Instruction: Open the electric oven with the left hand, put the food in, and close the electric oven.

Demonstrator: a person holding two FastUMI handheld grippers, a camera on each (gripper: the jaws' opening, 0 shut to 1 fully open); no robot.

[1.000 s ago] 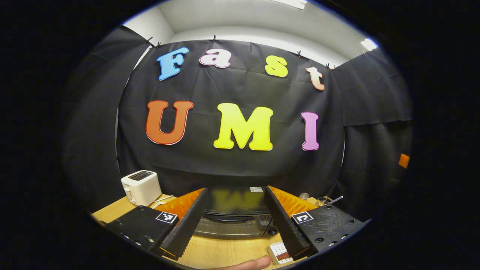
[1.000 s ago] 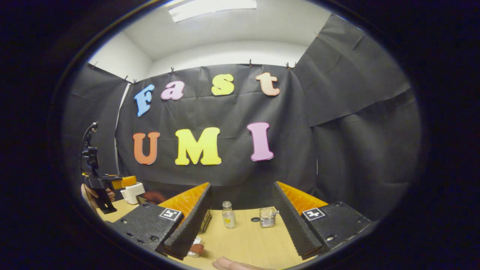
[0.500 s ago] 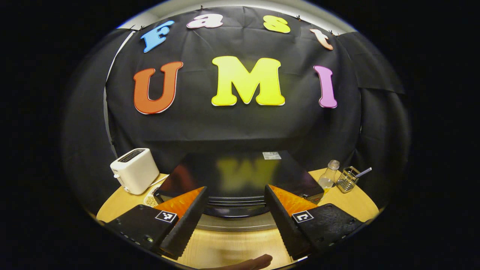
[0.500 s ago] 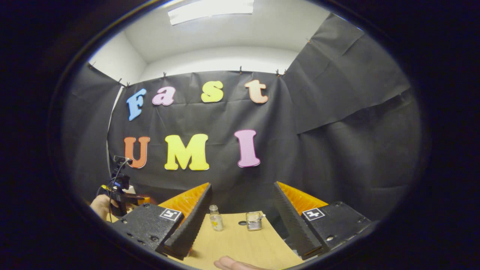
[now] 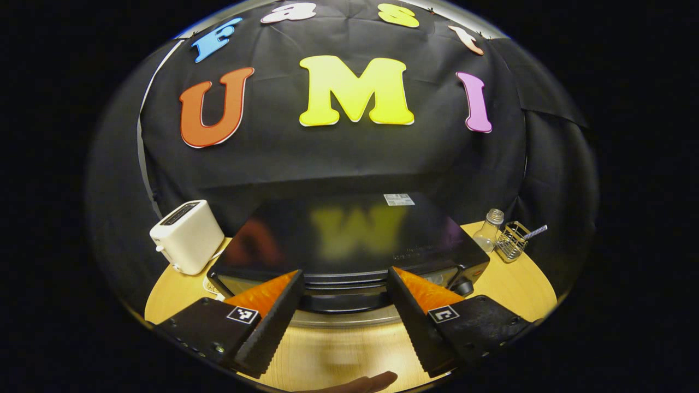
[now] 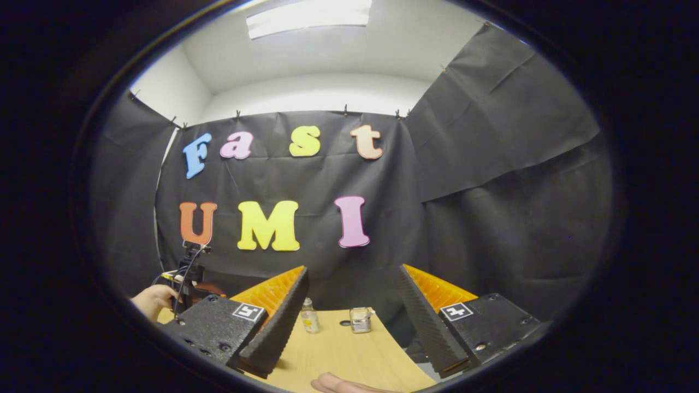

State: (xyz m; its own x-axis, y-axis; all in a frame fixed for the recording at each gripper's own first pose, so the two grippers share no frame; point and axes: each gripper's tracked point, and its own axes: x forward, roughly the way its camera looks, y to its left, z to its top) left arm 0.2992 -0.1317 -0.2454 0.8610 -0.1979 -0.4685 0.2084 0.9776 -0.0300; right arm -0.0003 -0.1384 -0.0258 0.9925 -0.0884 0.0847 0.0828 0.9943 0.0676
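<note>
In the left gripper view, the left gripper (image 5: 343,314) hangs over a wooden bench (image 5: 513,286) with its jaws spread wide and nothing between them. Straight ahead, between the two fingers, sits the electric oven (image 5: 349,240) — a dark, glossy box seen from above its front edge, with a knob at its right front corner. Whether its door is ajar cannot be told from here. A white toaster (image 5: 187,236) stands just beside the oven's left side. To the oven's right, near the bench's back edge, stand a small glass bottle (image 5: 487,228) and a wire basket (image 5: 512,247) with a thin utensil handle sticking out of it; what else the basket holds is too small to tell.

In the right gripper view, the right gripper (image 6: 352,322) also has its jaws wide apart and empty — it points past the bench toward the same bottle and basket. At the far left, a hand (image 6: 154,301) holds the other gripper. A fingertip (image 6: 338,384) shows at the bottom edge.
</note>
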